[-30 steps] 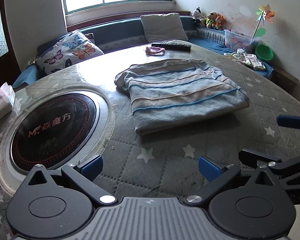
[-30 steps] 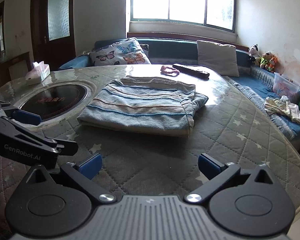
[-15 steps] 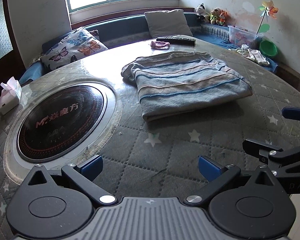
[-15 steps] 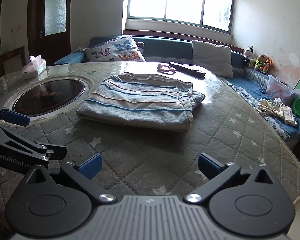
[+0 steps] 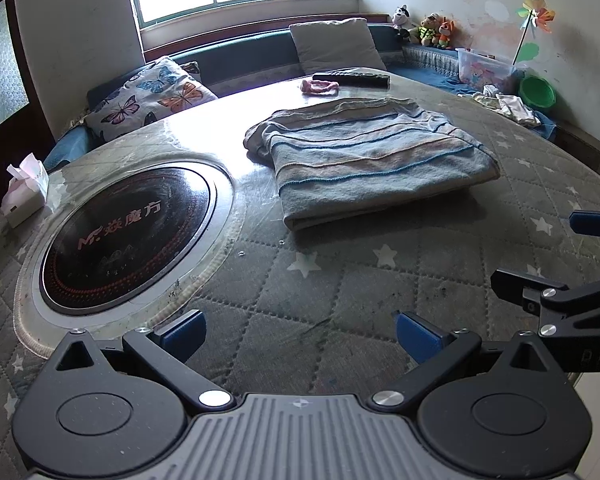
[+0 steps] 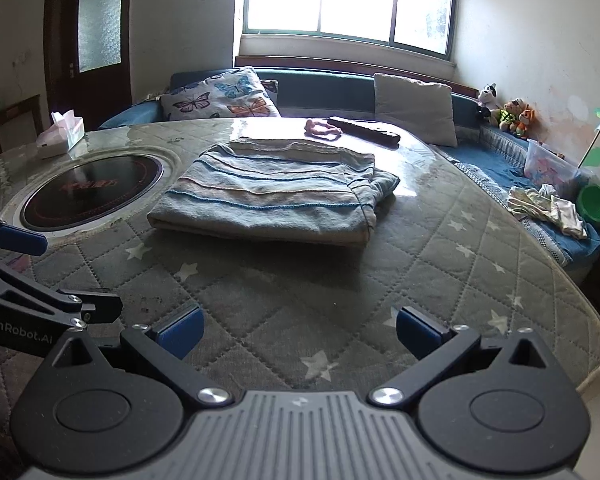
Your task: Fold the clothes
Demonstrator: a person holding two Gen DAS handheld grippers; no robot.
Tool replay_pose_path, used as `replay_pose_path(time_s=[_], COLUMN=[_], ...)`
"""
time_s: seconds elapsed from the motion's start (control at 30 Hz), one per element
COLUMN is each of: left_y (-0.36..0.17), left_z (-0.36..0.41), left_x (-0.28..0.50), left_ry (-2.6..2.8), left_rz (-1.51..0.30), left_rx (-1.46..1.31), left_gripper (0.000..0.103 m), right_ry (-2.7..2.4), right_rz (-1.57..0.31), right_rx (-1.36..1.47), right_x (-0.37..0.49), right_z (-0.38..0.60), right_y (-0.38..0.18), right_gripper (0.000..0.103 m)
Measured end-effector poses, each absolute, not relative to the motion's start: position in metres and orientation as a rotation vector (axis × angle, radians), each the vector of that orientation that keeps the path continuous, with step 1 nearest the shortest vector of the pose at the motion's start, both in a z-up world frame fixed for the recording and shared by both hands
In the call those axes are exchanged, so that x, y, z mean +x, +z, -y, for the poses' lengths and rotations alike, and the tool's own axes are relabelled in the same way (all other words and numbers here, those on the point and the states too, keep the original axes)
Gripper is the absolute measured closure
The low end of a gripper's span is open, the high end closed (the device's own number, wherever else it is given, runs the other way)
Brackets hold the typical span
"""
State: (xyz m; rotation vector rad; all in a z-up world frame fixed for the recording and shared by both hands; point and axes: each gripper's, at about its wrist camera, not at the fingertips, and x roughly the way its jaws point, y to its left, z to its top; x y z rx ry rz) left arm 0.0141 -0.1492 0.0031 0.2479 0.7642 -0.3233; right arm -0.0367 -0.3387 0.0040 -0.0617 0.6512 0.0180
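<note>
A grey garment with blue and beige stripes lies folded into a thick rectangle on the quilted round table; it also shows in the right wrist view. My left gripper is open and empty, hovering over the table's near edge, well short of the garment. My right gripper is open and empty, also back from the garment. Each gripper shows at the edge of the other's view.
A round black cooktop is set into the table on the left. A tissue box, a pink hair tie and a remote lie on the table. Cushions, toys and small clothes sit on the bench.
Both grippers have drawn back from the folded garment toward the near edge and risen a little. The garment has not moved. Both stay open.
</note>
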Motion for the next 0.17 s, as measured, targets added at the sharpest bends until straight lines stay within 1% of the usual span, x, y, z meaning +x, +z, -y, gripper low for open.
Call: replay_pose_path(time_s=[0.17], left_y=[0.0021], left_z=[0.1502], left_x=[0.0093], left_ry=[-0.332], left_rz=[-0.762], left_rx=[0.258], left_gripper=[0.000], right_ry=[0.011], right_rz=[-0.651], right_rx=[-0.057], right_x=[-0.0412], right_z=[0.3394], right_y=[0.0044], right_gripper=[0.000])
